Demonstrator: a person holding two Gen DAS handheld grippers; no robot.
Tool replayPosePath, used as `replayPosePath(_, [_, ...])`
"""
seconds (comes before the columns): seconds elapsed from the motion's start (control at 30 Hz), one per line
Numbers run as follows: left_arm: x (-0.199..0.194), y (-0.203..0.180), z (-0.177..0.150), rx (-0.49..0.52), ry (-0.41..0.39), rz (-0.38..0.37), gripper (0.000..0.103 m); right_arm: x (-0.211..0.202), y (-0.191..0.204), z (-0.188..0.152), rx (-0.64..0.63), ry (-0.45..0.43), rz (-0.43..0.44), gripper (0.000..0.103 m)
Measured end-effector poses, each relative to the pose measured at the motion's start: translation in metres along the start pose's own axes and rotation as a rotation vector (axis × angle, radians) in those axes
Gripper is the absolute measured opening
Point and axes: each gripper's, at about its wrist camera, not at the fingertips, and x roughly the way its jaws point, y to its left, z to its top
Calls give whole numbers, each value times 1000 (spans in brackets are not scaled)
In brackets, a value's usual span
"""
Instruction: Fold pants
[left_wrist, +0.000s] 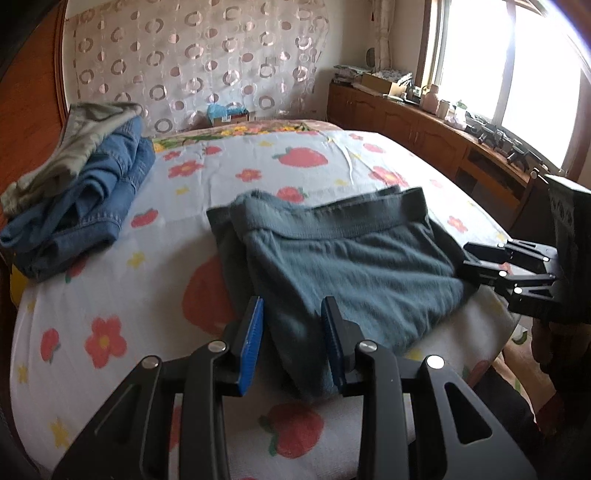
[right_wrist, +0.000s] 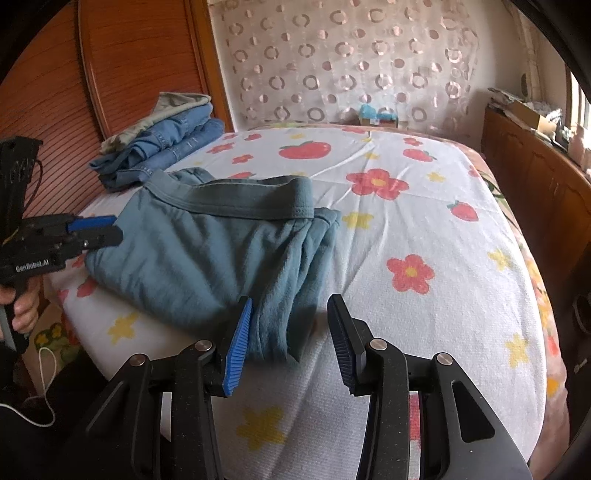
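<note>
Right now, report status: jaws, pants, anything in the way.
Left gripper open, jaws astride pants' near edge. Right gripper open at the other corner. Grey pants folded on bed, released. Jeans pile off to the side, not in the way.

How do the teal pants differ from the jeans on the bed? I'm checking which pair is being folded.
The teal pants lie near the front edge between both tongs; the jeans sit far back by the headboard. The teal pants are soft knit with a stretchy waistband; the jeans are blue denim. A grey garment lies on the jeans; nothing lies on the teal pants. Both are folded.
</note>
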Motion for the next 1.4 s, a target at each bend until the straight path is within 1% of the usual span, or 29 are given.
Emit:
replayPosePath(0.07, [4,1,-3,-6,10,0,30,0,2,0,-8,5,-1,47])
replayPosePath(0.1, [6,1,-5,-9,14,-2,31,0,4,0,-16,6,-8,52])
replayPosePath(0.13, [9,1,-7,-13,20,-4,31,1,5,0,-22,9,-13,54])
replayPosePath(0.2, [10,1,-9,-13,12,0,33,2,10,0,-34,19,-38,64])
replayPosePath(0.3, [10,-1,-11,-1,-1,9,36,3,13,1,-34,34,-69,69])
replayPosePath(0.43, [12,5,-14,-45,-21,-1,44,5,13,2,-20,44,-85,72])
replayPosePath(0.5, [11,5,-16,-41,-33,-2,46,6,14,3,-12,56,-95,75])
replayPosePath(0.67, [12,0,-20,-26,-69,36,53,6,13,4,37,55,-94,83])
replayPosePath(0.7, [13,1,-20,-32,-71,45,56,6,13,4,43,56,-96,85])
replayPosePath(0.83, [13,3,-22,-42,-86,40,56,8,21,2,-11,60,-127,86])
replayPosePath(1.0, [13,2,-22,-44,-85,40,56,8,17,2,-2,65,-120,88])
replayPosePath(1.07, [13,2,-22,-44,-73,38,56,8,16,2,-6,64,-120,88])
replayPosePath(1.17, [8,5,-22,-60,-48,15,56,7,15,0,-7,58,-116,88])
replayPosePath(1.33, [-11,7,-34,-64,-67,-22,56,4,13,-1,-4,50,-115,87])
replayPosePath(1.37, [-16,7,-38,-60,-71,-29,56,3,12,-2,-1,49,-111,86])
replayPosePath(1.4, [-19,8,-41,-58,-71,-34,55,1,11,-3,3,47,-108,82])
